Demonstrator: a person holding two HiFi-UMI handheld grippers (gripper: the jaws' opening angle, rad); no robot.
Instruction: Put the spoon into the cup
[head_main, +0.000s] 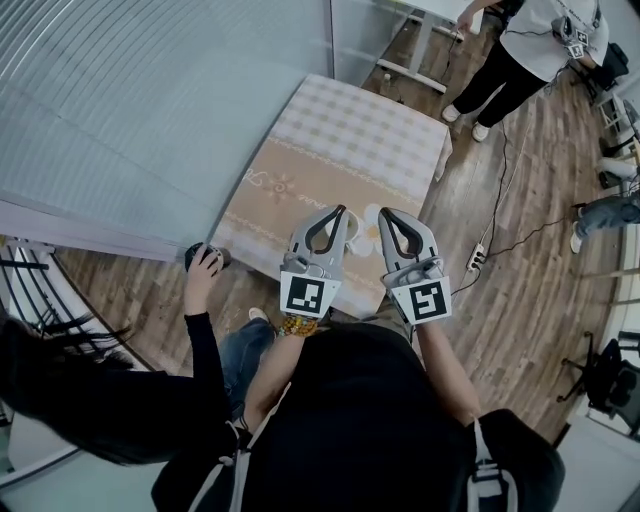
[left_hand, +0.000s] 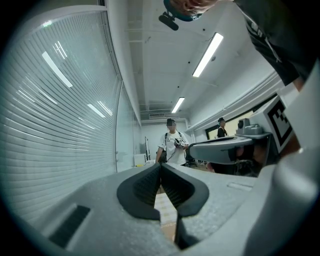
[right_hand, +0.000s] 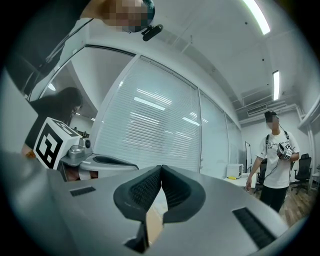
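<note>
Currently, both grippers are held up side by side over the near edge of a table (head_main: 300, 215) covered with a beige checked cloth (head_main: 350, 135), seen from the head view. The left gripper (head_main: 340, 210) has its 2 jaws pressed together at the tips; its own view shows the ribbed black pads meeting in a point, with only a sliver of the checked cloth showing through the gap beneath them. The right gripper (head_main: 383, 213) is likewise fully closed, pad tips touching and nothing caught between them. Each carries its marker cube toward the holder's body, and the 2 tools sit just beside each other without touching. Between their tips a small pale rounded shape (head_main: 369, 214) lies on the cloth; whether it is the cup cannot be told, and the spoon cannot be made out in any view. At the table's near left corner, a second person's hand (head_main: 203, 268) rests on a dark object. A third person (head_main: 540, 40) stands well apart on the wooden floor (head_main: 520, 300), where a white power strip (head_main: 476, 258) lies near the table's right side. Ribbed glass panels (head_main: 150, 100) run along the left.
</note>
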